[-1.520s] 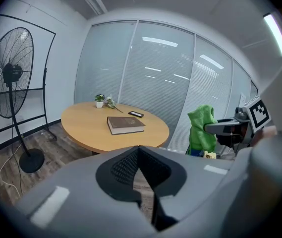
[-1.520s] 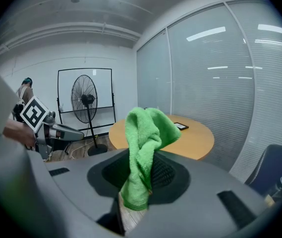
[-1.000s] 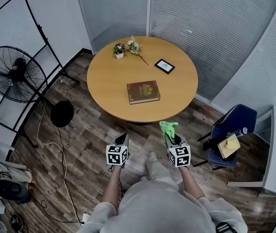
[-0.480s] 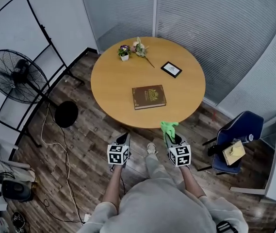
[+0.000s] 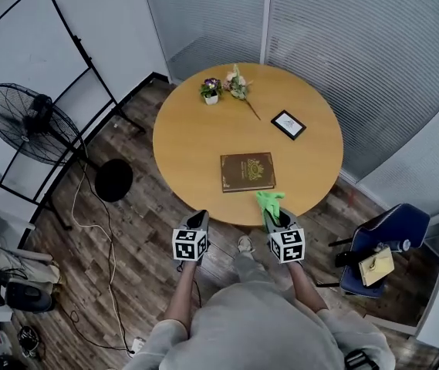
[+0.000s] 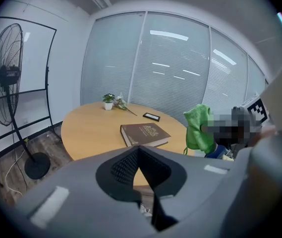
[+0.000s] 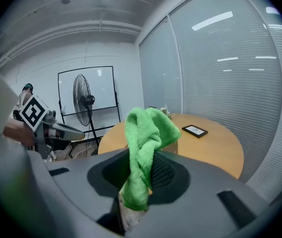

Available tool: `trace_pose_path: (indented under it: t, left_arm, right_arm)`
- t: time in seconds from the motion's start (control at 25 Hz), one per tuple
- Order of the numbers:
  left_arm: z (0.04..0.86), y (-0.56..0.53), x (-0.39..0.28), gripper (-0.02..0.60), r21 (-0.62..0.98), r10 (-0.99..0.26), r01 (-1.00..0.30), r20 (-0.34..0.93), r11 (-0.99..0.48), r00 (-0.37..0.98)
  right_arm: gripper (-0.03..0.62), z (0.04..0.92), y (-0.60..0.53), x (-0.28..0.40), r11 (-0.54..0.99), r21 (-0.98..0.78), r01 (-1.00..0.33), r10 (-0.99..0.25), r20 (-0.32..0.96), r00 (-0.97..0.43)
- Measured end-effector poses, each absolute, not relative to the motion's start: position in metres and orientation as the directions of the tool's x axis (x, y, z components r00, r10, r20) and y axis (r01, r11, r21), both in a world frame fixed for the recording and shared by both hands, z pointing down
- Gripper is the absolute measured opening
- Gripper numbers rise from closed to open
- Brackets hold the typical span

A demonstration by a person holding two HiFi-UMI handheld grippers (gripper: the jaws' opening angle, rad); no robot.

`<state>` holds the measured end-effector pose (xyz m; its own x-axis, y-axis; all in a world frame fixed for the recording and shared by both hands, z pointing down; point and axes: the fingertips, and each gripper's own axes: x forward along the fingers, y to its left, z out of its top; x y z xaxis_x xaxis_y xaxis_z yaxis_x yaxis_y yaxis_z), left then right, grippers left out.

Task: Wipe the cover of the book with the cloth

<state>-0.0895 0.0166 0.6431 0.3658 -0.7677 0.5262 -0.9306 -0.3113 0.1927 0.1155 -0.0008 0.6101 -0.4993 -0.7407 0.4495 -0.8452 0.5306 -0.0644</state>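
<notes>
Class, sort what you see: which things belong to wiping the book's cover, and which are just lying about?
For the job: brown hardback book, green fluffy cloth, right gripper clamping it.
Lying about: small white-potted plant, loose flower sprig, black picture frame, black pedestal fan, blue chair.

In the head view, the gold print on the book [image 5: 248, 172] at frame centre and the picture in the small frame [image 5: 288, 125] up and to its right are too small to make out. The person [image 5: 258, 338] is cut off by the bottom edge. In the right gripper view, the cloth [image 7: 143, 143] pinched in the right tool [image 7: 140, 175] hides nearly all of the book.
</notes>
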Motion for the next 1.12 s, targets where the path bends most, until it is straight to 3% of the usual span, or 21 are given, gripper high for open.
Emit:
trace_pose_path:
  t: [1.12]
  left_arm:
    - [0.647,-0.149,-0.103,0.009,0.187,-0.776,-0.962,0.570,-0.198,0.270]
  right_arm:
    - [0.098,0.615,-0.194,0.091,0.615,-0.092,-0.784,-0.672,0.460,-0.581]
